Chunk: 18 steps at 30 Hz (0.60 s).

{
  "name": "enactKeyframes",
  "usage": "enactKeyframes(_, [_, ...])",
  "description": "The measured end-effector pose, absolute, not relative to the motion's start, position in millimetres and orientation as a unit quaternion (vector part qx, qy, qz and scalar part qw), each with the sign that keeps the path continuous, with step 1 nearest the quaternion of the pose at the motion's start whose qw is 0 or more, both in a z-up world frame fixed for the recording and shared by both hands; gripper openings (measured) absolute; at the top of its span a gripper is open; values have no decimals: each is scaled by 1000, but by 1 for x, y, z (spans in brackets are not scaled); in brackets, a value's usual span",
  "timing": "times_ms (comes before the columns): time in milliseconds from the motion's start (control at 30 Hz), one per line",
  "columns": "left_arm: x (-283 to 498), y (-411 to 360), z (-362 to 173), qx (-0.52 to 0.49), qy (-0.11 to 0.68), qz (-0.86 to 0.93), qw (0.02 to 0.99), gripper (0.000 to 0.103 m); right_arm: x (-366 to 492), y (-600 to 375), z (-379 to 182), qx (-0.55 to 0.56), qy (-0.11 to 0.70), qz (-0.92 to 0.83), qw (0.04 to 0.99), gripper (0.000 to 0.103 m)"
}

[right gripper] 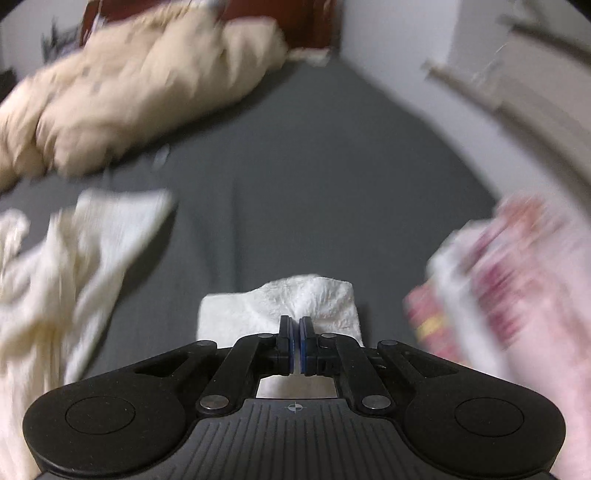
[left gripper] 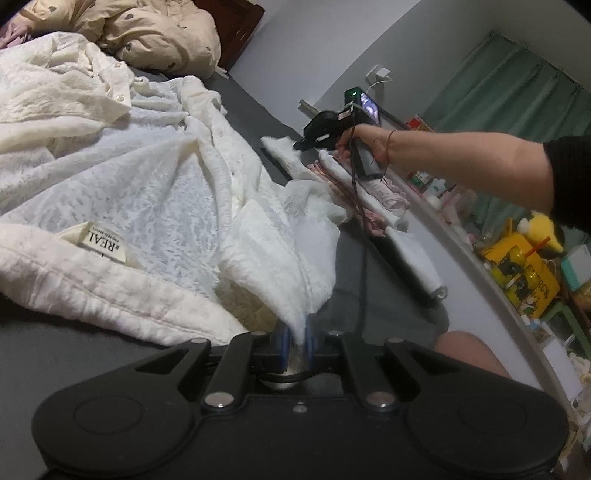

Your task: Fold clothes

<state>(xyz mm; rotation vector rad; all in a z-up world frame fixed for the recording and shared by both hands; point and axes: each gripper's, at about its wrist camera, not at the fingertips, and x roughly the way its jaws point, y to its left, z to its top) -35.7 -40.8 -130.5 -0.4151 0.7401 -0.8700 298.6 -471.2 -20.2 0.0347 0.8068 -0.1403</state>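
A white lace garment (left gripper: 147, 177) lies crumpled across the grey bed sheet (left gripper: 55, 350), its neck label (left gripper: 99, 242) facing up. My left gripper (left gripper: 297, 328) is shut on a gathered edge of it at the near side. Farther right, a person's hand (left gripper: 365, 142) holds my right gripper (left gripper: 301, 144) over the garment's sleeve end (left gripper: 279, 147). In the right wrist view that gripper (right gripper: 295, 325) is shut, and the white sleeve end (right gripper: 306, 295) puckers at its fingertips. More of the garment (right gripper: 74, 258) shows blurred at the left.
A beige quilt (left gripper: 155, 33) is heaped at the head of the bed (right gripper: 129, 92). Folded pink and white clothes (left gripper: 369, 195) sit along the bed's right edge (right gripper: 498, 277). Beyond that edge are a yellow box (left gripper: 517, 273) and clutter. A knee (left gripper: 469, 350) is near my left gripper.
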Motion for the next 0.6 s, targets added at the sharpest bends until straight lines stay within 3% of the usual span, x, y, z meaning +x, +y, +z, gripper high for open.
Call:
enactKeyframes(233, [-33, -41, -123, -218, 328, -403, 826, 8, 300, -507, 45, 4, 294, -160, 942, 2])
enactKeyframes(500, [-23, -38, -132, -217, 355, -366, 833, 8, 318, -509, 1, 9, 324, -195, 926, 4])
enactKeyframes(600, [-23, -36, -132, -218, 358, -363, 832, 8, 307, -508, -3, 10, 335, -155, 929, 31])
